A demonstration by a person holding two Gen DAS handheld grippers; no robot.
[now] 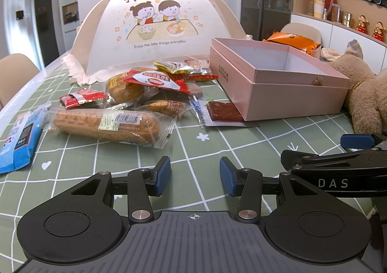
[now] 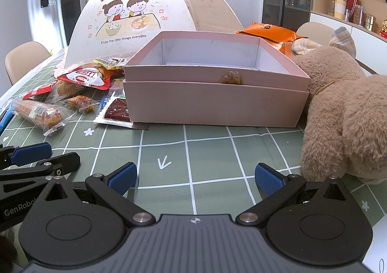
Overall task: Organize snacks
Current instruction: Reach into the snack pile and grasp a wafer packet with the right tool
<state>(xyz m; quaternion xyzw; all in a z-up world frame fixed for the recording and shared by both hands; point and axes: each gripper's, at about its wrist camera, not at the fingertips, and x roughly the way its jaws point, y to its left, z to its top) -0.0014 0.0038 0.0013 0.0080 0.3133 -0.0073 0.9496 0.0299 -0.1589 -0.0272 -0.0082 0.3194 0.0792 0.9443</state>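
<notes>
A pile of wrapped snacks lies on the green checked tablecloth: a long bread roll in clear wrap, a blue packet, a small red packet, a red-and-white packet and a dark red jerky pack. The pile also shows in the right wrist view. An open, empty pink box stands right of the pile. My left gripper is open and empty, low over the cloth in front of the snacks. My right gripper is open and empty in front of the box.
A mesh food cover stands behind the snacks. A brown plush toy lies right of the box, close to my right fingers. An orange bag sits behind the box. Chairs stand at the table's left edge and far side.
</notes>
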